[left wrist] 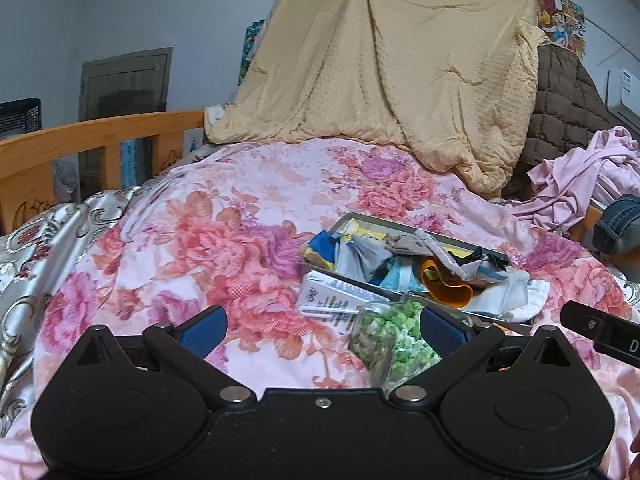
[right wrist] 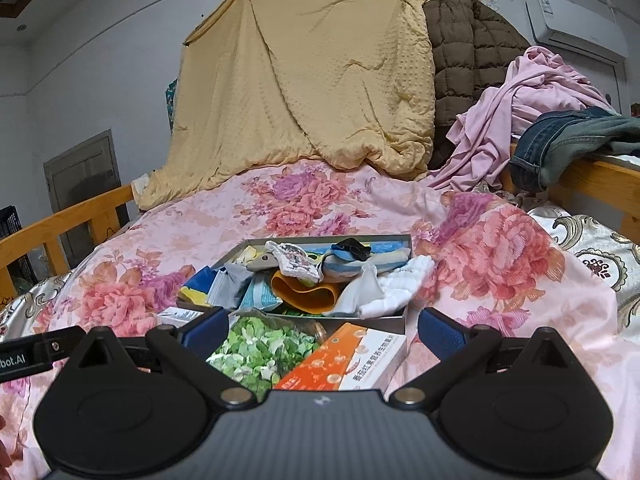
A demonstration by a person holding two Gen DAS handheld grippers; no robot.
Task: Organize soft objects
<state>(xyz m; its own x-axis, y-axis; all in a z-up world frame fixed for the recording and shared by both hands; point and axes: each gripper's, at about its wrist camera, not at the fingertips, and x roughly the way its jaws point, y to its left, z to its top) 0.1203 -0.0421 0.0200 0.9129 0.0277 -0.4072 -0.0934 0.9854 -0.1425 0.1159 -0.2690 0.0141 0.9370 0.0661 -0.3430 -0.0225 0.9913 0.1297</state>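
Socks and cloths (right wrist: 316, 276): heaped in a shallow tray (right wrist: 394, 312) on the bed, ahead of both grippers; we count an orange band, a white ribbed piece hanging over the tray's right edge, blue and grey pieces.
Left gripper (left wrist: 322, 326): jaws spread wide, nothing between the blue pads (left wrist: 204, 330); we see it low over the quilt, left of the tray.
Right gripper (right wrist: 322, 326): jaws spread wide, holding nothing; it hovers just before the tray.
Bag of green pieces (right wrist: 260, 350): clear, lying between the right gripper's fingers, near the tray's front edge.
Orange box (right wrist: 344, 362): flat on the quilt, just beside the bag.
White box (left wrist: 332, 300): at the tray's near left corner.
Quilt (left wrist: 200, 240): pink, floral, covers the bed.
Yellow blanket (right wrist: 304, 80): hung behind the bed.
Pink garment (right wrist: 520, 108): piled at right, jeans (right wrist: 560, 140) beside it.
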